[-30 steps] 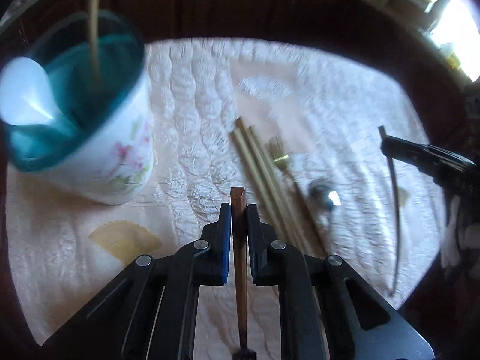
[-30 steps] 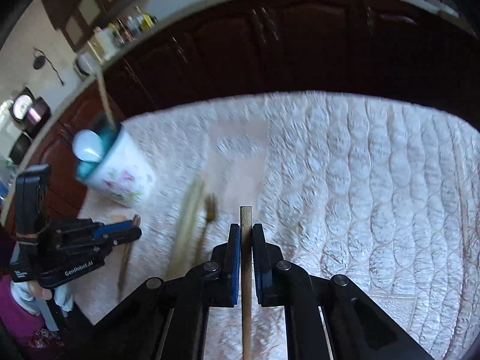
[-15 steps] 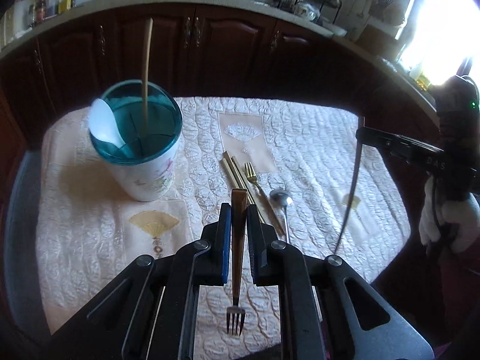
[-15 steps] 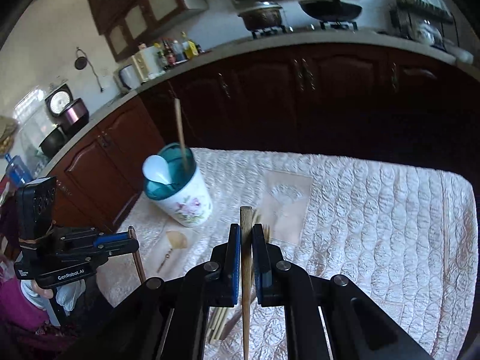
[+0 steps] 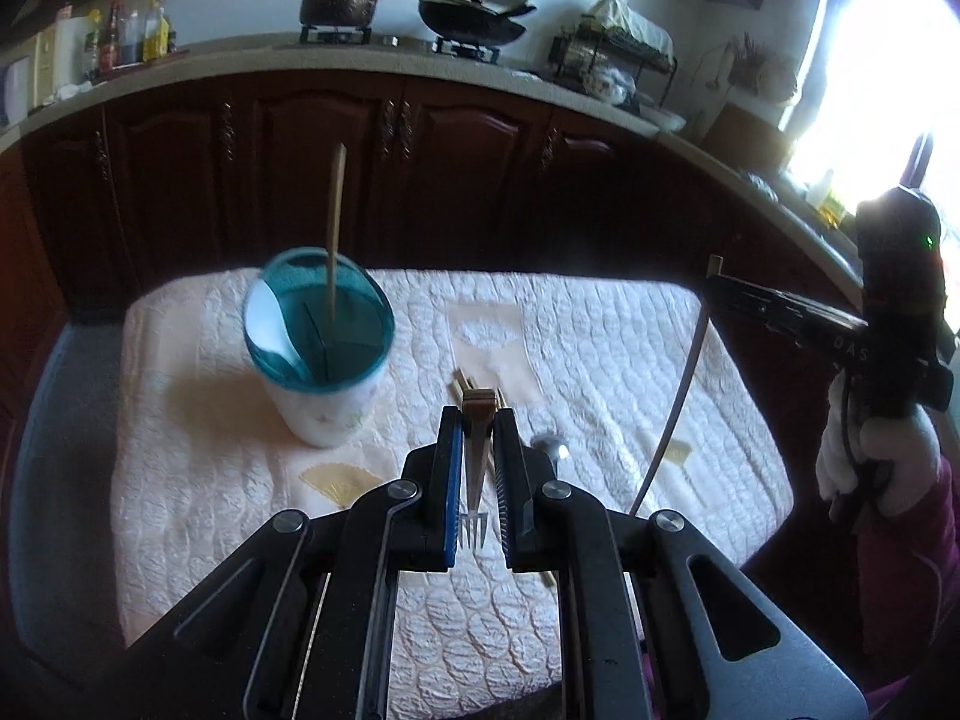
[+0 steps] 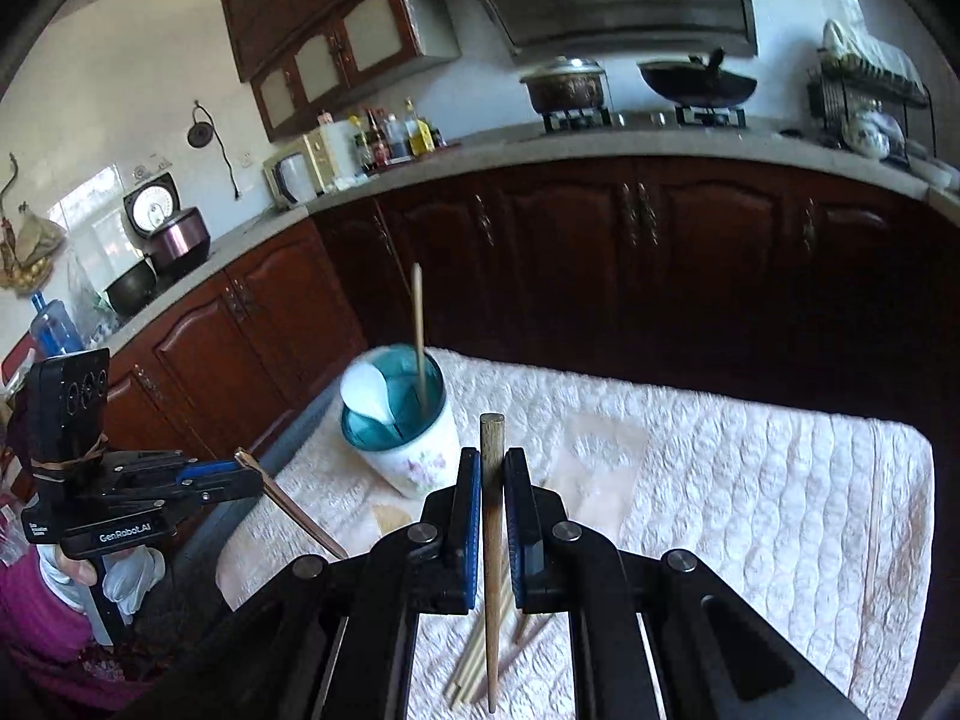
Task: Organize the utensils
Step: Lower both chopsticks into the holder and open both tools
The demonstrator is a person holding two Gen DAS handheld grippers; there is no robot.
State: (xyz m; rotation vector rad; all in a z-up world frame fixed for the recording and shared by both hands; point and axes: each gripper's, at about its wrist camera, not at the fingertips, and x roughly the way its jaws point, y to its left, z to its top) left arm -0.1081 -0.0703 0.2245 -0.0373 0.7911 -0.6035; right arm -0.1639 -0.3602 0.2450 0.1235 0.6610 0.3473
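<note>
From the left wrist, the left claw (image 5: 478,468) is clamped on a fork (image 5: 475,483), tines hanging down, above the quilted worktop (image 5: 600,324) beside the teal-rimmed utensil cup (image 5: 321,348). From the right wrist, the right claw (image 6: 492,519) grips a wooden chopstick (image 6: 492,570) upright, over loose chopsticks (image 6: 474,654) on the worktop.

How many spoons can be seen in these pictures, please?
2. A white spoon stands in the cup, leaning on its rim. A metal spoon lies on the tablecloth. Another could be hidden from view.
</note>
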